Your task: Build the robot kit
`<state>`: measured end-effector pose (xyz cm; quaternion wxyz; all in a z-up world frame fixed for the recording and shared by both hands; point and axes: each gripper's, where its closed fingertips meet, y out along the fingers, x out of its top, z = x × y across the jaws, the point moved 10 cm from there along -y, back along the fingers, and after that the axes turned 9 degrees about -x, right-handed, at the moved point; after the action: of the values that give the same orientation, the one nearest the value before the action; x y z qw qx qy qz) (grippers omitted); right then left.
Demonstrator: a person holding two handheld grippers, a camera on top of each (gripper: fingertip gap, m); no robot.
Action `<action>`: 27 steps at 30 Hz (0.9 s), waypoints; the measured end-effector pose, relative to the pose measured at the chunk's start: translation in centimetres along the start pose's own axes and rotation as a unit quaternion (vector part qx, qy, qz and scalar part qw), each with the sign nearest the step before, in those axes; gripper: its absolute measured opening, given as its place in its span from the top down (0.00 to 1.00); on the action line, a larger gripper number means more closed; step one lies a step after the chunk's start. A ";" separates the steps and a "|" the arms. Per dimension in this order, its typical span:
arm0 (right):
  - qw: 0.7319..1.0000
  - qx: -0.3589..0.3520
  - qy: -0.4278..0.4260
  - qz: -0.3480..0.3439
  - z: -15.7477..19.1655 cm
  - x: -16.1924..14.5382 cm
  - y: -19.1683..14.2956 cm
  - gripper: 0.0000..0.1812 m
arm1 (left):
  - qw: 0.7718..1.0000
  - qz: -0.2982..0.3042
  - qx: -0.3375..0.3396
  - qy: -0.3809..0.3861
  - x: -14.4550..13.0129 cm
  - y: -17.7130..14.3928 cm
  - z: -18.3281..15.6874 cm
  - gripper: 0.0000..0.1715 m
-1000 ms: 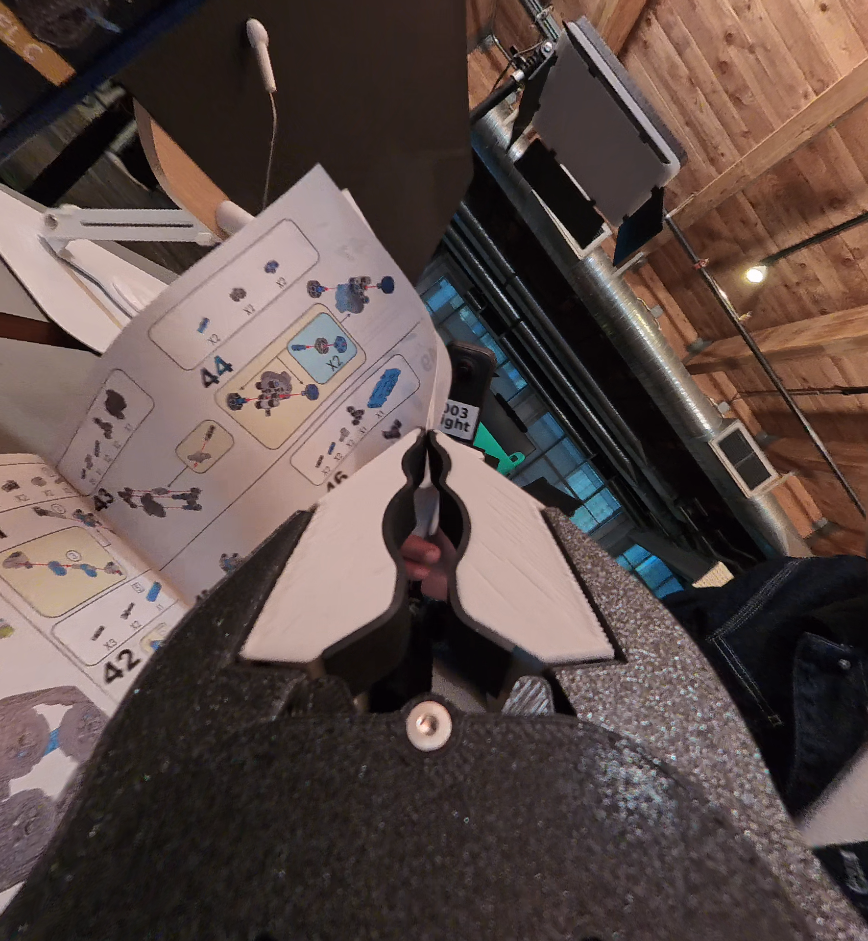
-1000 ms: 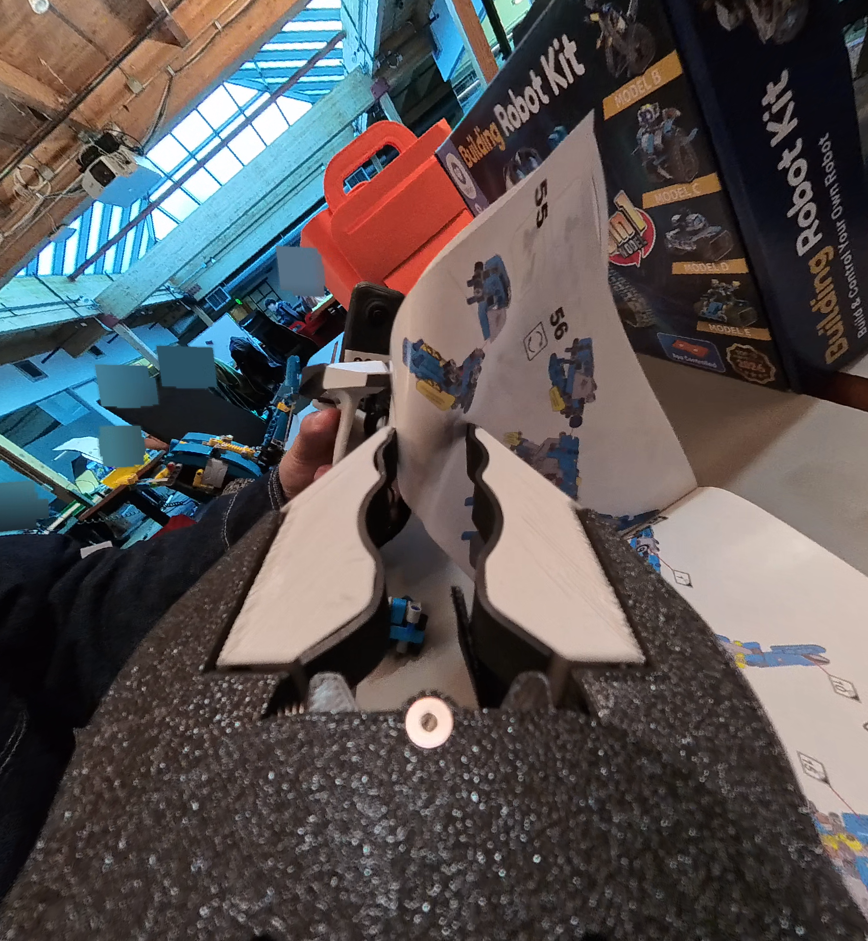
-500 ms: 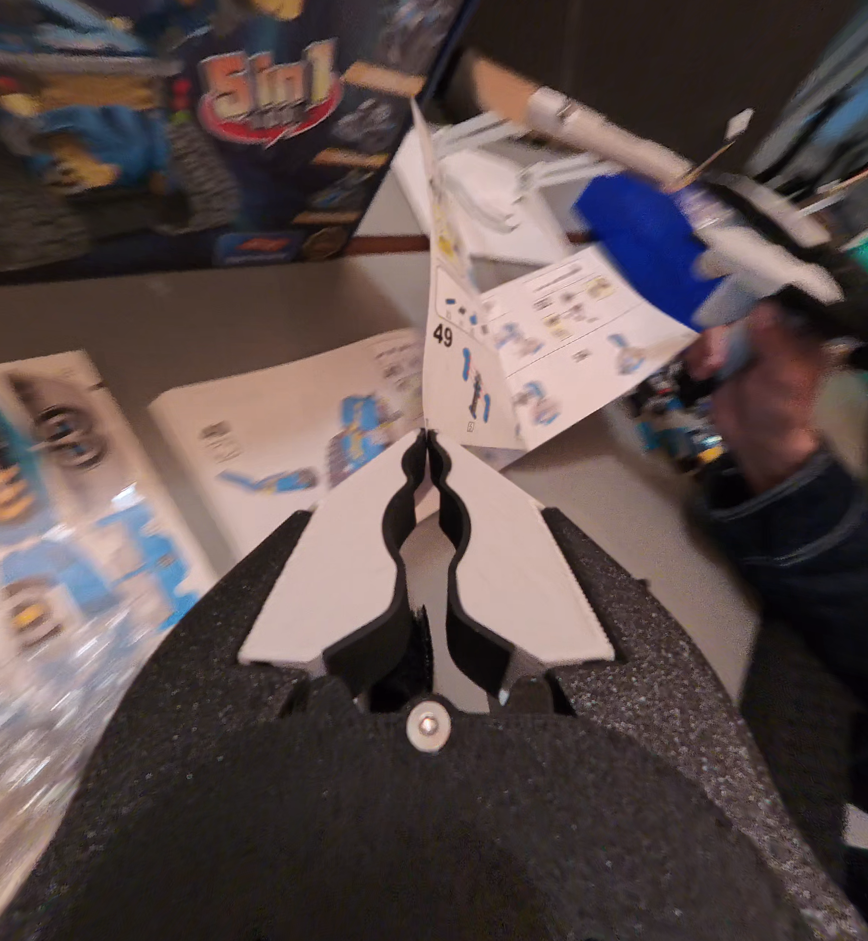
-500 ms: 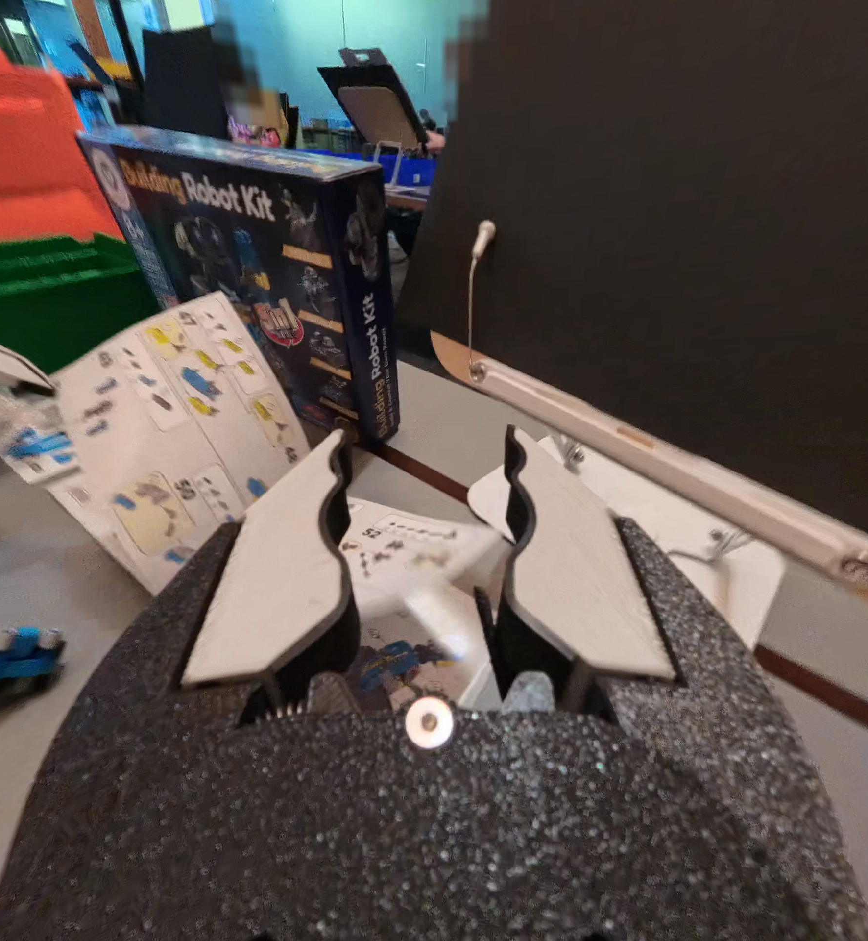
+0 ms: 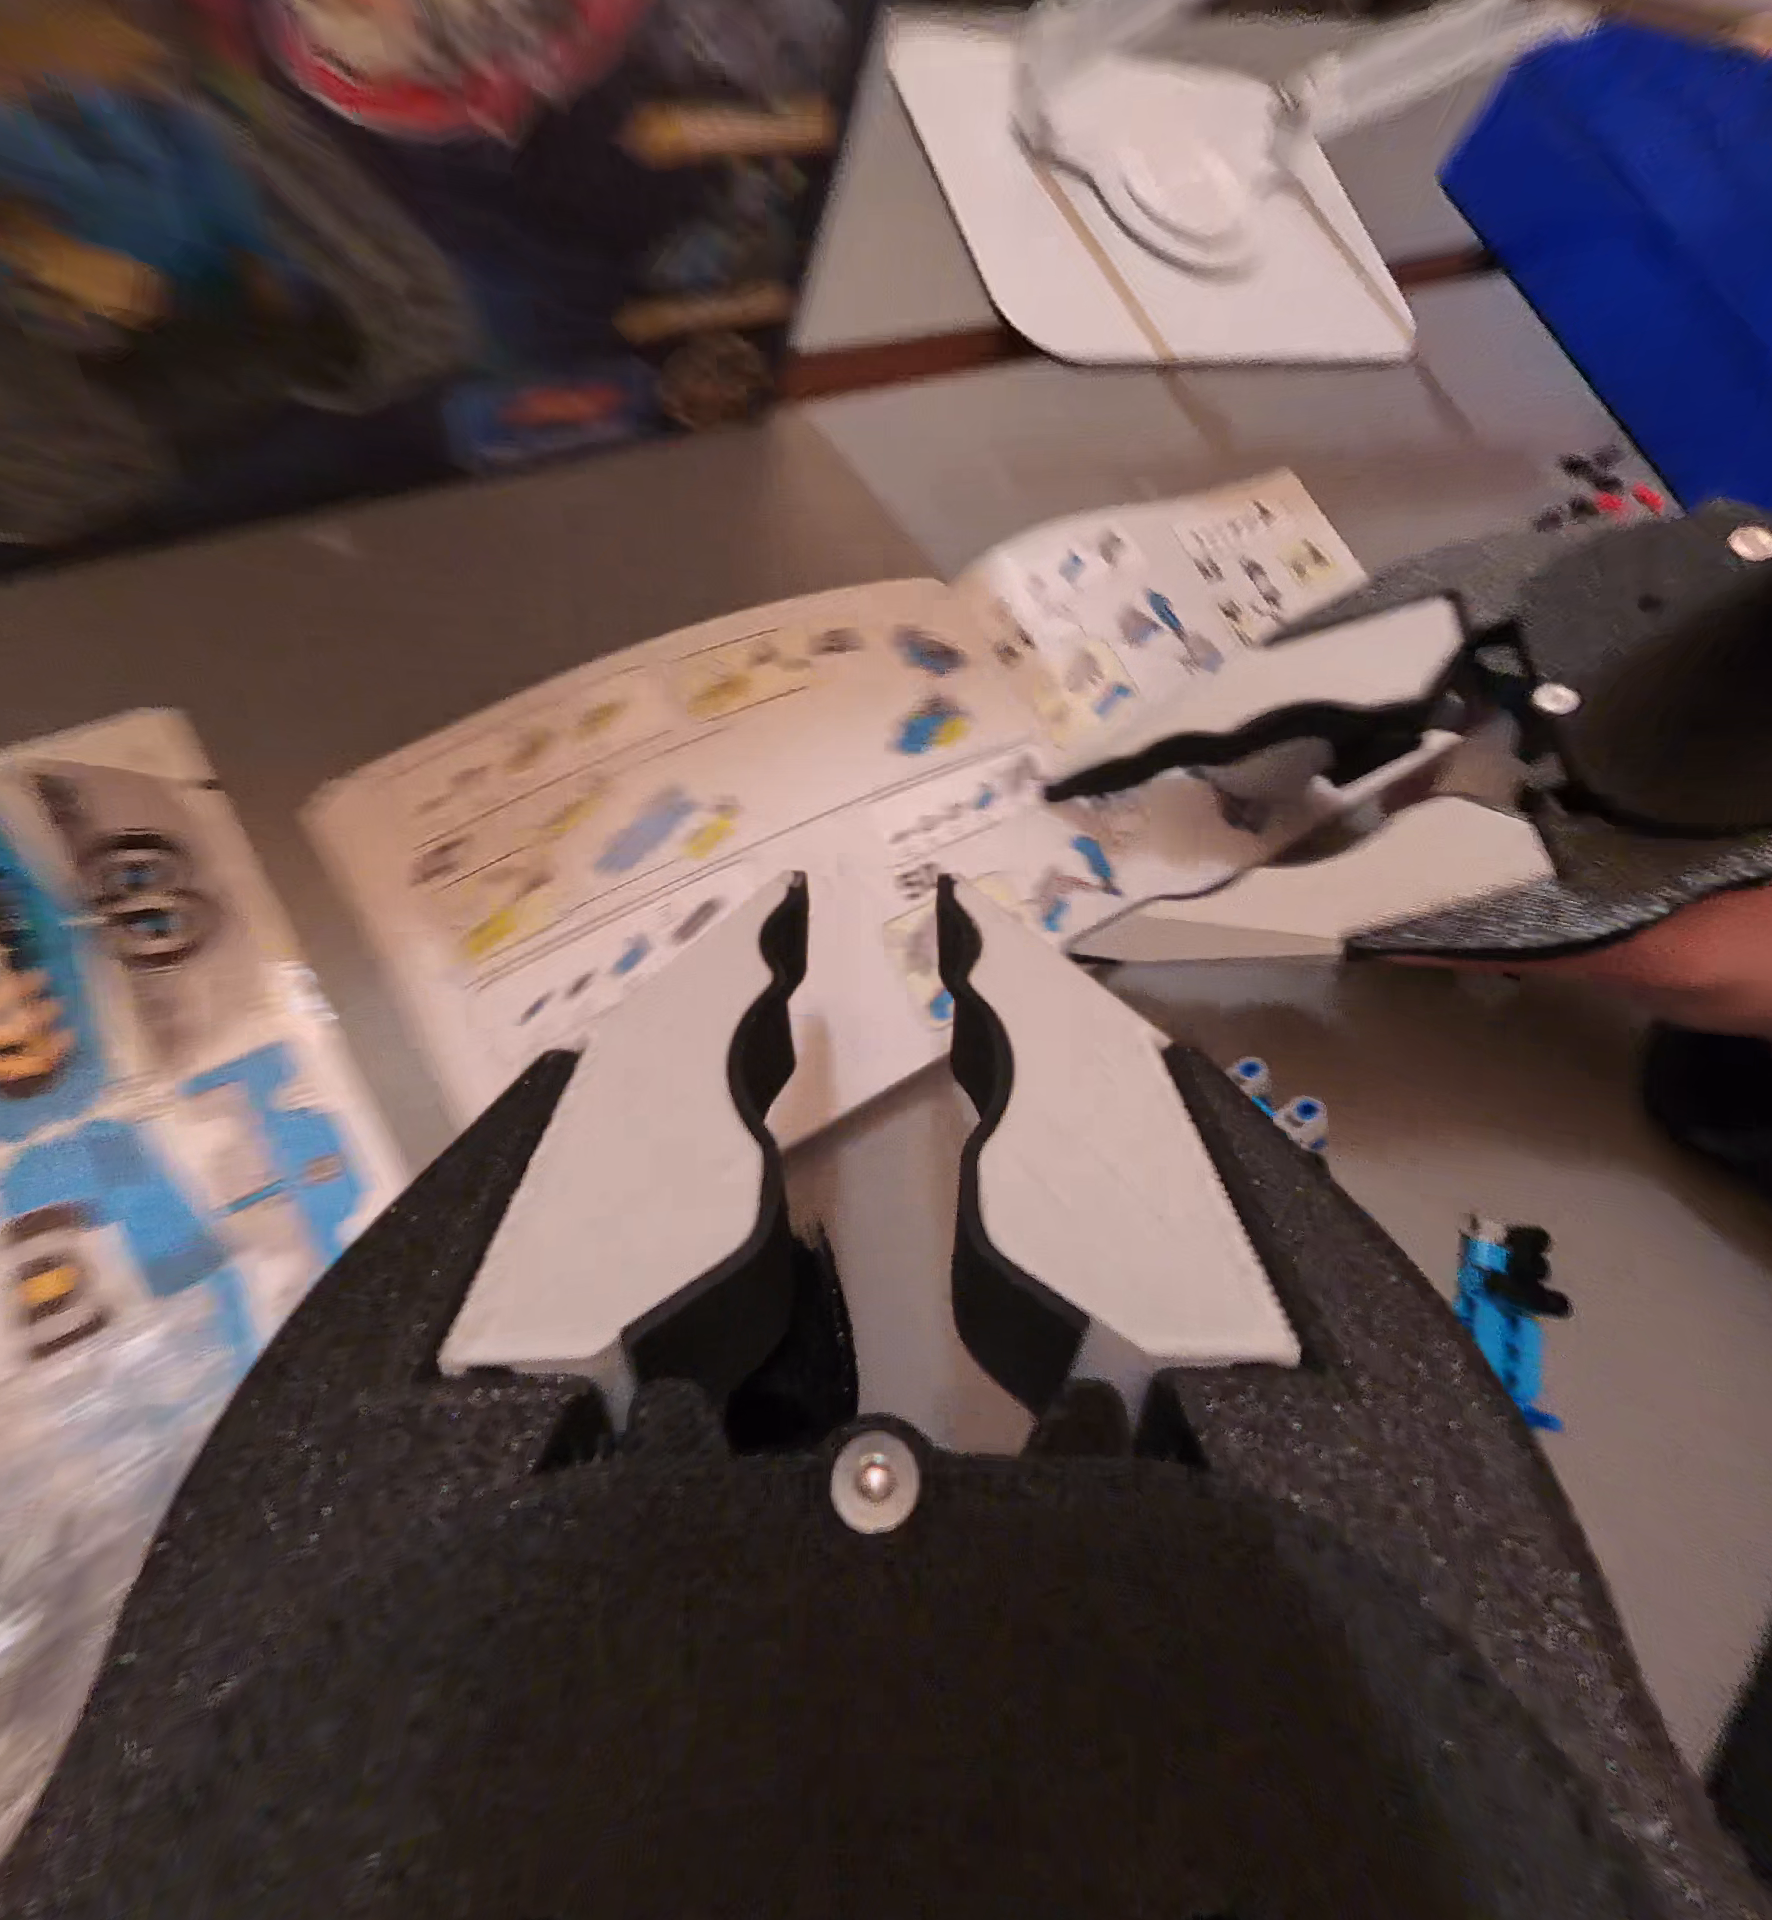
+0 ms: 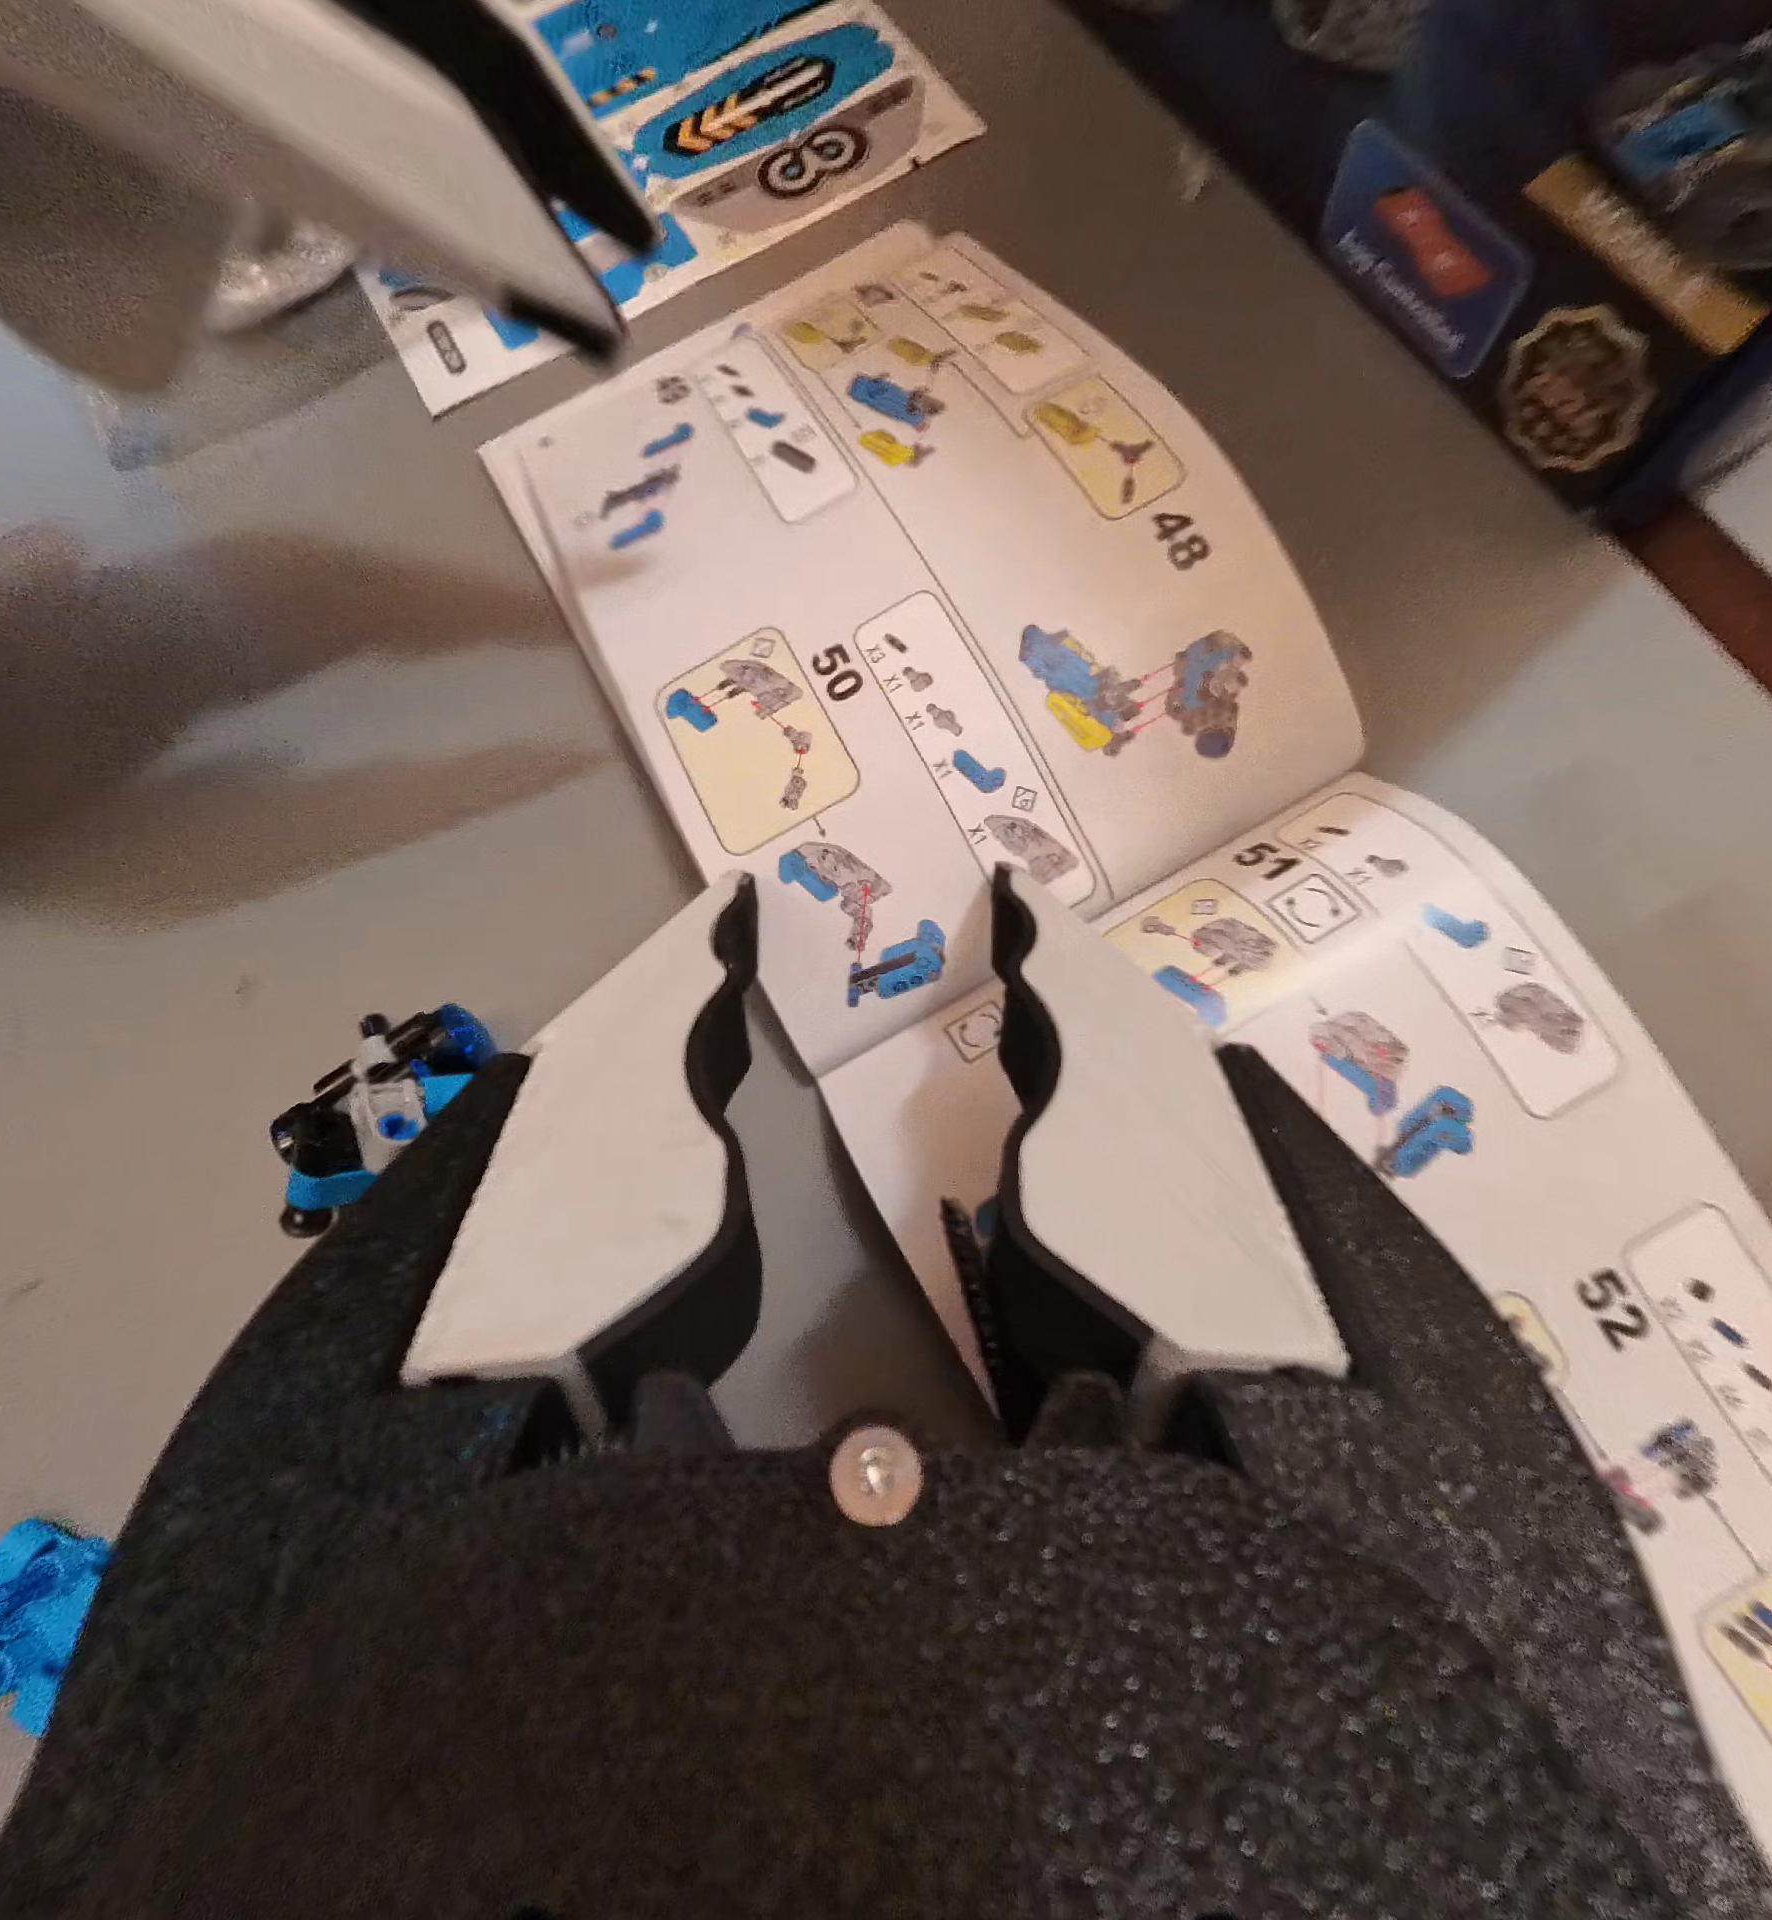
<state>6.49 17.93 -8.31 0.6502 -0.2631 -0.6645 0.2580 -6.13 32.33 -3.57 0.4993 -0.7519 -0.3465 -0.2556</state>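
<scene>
An open instruction booklet [image 5: 705, 790] lies flat on the grey table [image 5: 446, 561]. My left gripper [image 5: 869, 894] is open and empty, with its tips over the booklet's near edge. My right gripper [image 6: 871, 894] is open and empty, with its tips over the booklet [image 6: 965, 623] near its fold. In the left wrist view the right gripper [image 5: 1069, 868] comes in from the right, low over the right-hand page. The left gripper [image 6: 617, 286] shows blurred at the top left of the right wrist view.
A sticker sheet [image 5: 82, 1039] lies left of the booklet and also shows in the right wrist view [image 6: 757, 135]. A dark kit box [image 6: 1588, 260] stands behind. A white lamp base [image 5: 1152, 208] and a blue object [image 5: 1671, 239] are at the back. Small blue brick assemblies [image 6: 383, 1101] [image 5: 1505, 1309] lie nearby. One gripper's finger ends stand about 9 centimetres off the other's.
My left gripper was shut on a raised booklet page and has opened and let it go. The page now lies flat. Both grippers have swung down toward the table.
</scene>
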 end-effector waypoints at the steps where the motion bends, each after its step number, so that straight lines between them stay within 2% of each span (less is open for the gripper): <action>1: 1.000 0.005 0.001 0.010 0.1 -0.2 0.4 0.75 | 1.000 0.014 -0.017 -0.001 -0.3 1.3 -0.5 0.86; 4: 1.000 0.030 -0.002 0.008 0.4 -0.7 0.7 0.69 | 0.999 0.050 -0.006 0.008 -1.2 4.2 -1.2 0.87; 7: 0.999 0.032 0.008 0.018 0.5 -0.7 0.5 0.71 | 0.995 0.086 0.037 0.020 -2.1 5.4 -0.7 0.90; 9: 1.000 0.023 0.003 0.014 0.5 -0.8 0.5 0.71 | 0.993 0.099 0.062 0.022 -2.5 5.3 0.0 1.00; 14: 1.000 0.010 -0.020 -0.004 0.7 -1.1 0.5 0.72 | 0.987 0.103 0.118 0.021 -2.7 3.5 2.1 1.00; 16: 0.999 0.026 -0.014 -0.013 0.7 -1.1 0.4 0.68 | 0.987 0.102 0.121 0.017 -2.8 2.9 2.8 1.00; 20: 0.996 0.014 0.037 -0.084 -0.6 -0.2 -0.6 0.73 | 0.989 0.092 0.119 0.007 -2.9 2.8 3.1 1.00; 23: 0.999 -0.016 0.015 -0.045 -0.8 -0.7 0.3 0.67 | 0.988 0.087 0.126 0.007 -2.8 2.9 3.2 1.00; 24: 0.999 -0.024 -0.003 -0.025 -0.6 -1.1 0.8 0.66 | 0.988 0.085 0.126 0.004 -2.8 2.8 3.3 1.00; 27: 0.999 -0.040 -0.025 -0.021 -0.2 -1.1 0.9 0.66 | 0.990 0.081 0.116 -0.007 -2.9 2.6 3.5 1.00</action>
<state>6.75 17.85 -9.76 0.6279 -0.2681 -0.6955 0.2238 -5.79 34.14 -8.51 0.5995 -0.7164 -0.3152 -0.1674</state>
